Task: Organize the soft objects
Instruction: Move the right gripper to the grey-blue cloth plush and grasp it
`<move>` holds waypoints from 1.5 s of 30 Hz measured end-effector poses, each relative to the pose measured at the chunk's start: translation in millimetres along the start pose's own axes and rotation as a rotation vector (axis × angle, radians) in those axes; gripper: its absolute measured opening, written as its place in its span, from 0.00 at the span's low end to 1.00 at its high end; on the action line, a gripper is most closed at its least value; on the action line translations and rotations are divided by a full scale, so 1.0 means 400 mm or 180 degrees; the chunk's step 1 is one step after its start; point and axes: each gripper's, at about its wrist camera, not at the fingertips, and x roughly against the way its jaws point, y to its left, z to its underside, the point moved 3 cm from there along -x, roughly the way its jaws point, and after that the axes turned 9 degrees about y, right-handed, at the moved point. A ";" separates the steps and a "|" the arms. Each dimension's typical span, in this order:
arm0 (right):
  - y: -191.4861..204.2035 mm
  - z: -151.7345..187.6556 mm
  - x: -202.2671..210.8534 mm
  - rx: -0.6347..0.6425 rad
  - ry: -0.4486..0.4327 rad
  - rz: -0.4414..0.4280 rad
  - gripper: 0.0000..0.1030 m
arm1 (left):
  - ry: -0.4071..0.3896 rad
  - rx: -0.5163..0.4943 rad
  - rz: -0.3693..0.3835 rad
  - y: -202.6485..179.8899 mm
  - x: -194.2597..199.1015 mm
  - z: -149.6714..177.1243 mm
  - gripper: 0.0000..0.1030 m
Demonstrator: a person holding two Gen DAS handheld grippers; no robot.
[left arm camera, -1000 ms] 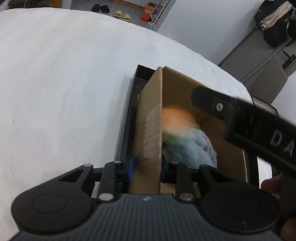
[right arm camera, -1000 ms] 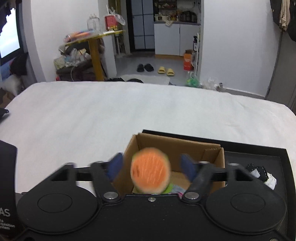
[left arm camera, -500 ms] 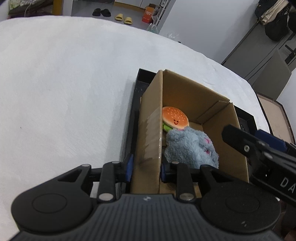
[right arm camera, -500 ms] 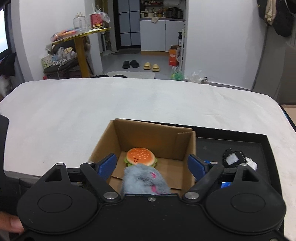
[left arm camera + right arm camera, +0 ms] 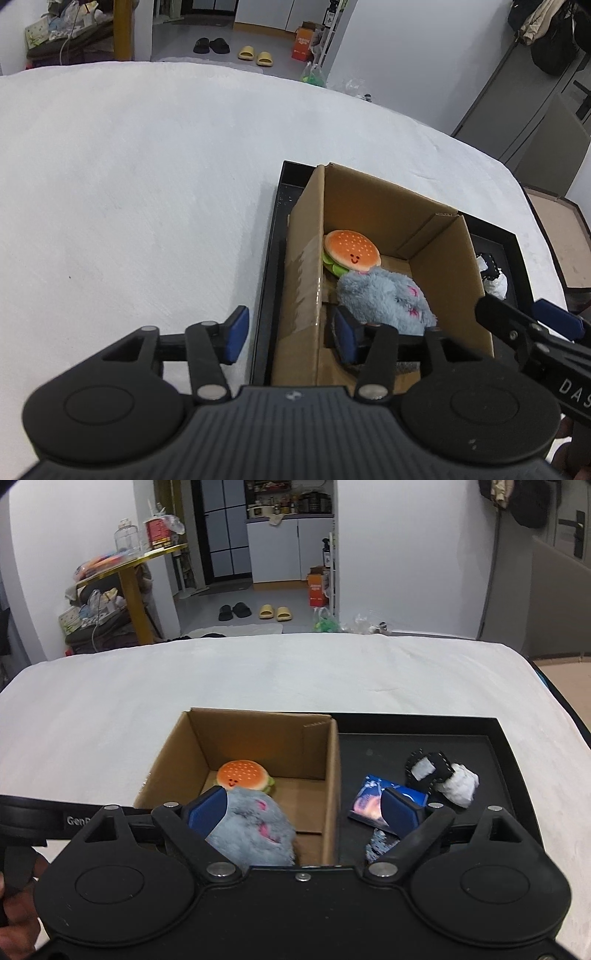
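Cardboard box point(image 5: 258, 753) is seen standing in the left part of a black tray point(image 5: 495, 738) on a white bed point(image 5: 258, 672); two soft toys are already inside: a burger plush point(image 5: 242, 777) at the far wall and a grey-blue fluffy plush point(image 5: 251, 830) nearer.

Remaining soft items are left in the tray's open part, at approx. 1–2 o'clock from the right hand-held gripper point(image 5: 303, 812): a black-and-white plush point(image 5: 437, 775), lying w/ its long axis running from 10 to 4 o'clock, a blue packet point(image 5: 373, 797), and a small grey scrap point(image 5: 378, 843). The right hand-held gripper is judged nearer to these; its jaws are opening, straddling the box's right wall, nothing pressed by the pads.

Left hand-held gripper point(image 5: 288, 338) is opening too; the box's left wall is between its pads, not visibly clamped. The tray items lie at approx. 2 o'clock from it, beyond the box.

The black-and-white plush looks small, stitched at the edge, w/ a crumpled white end.
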 end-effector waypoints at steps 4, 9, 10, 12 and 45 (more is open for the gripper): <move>-0.030 0.012 0.002 -0.0080 0.0010 0.0027 0.88 | 0.0027 0.0012 -0.0021 -0.016 0.006 0.003 0.65; -0.074 0.025 -0.001 -0.0177 0.0022 0.0068 0.88 | -0.0052 -0.0049 -0.0117 -0.037 0.015 0.007 0.72; -0.082 0.028 -0.001 -0.0196 0.0028 0.0070 0.88 | -0.0055 -0.0053 -0.0137 -0.040 0.014 0.007 0.72; -0.099 0.033 -0.004 -0.0234 0.0035 0.0070 0.88 | -0.0050 -0.0055 -0.0188 -0.044 0.009 0.006 0.72; -0.289 0.133 -0.164 -0.0605 0.0609 -0.0072 0.69 | 0.0010 -0.0324 -0.0671 -0.152 -0.075 -0.014 0.72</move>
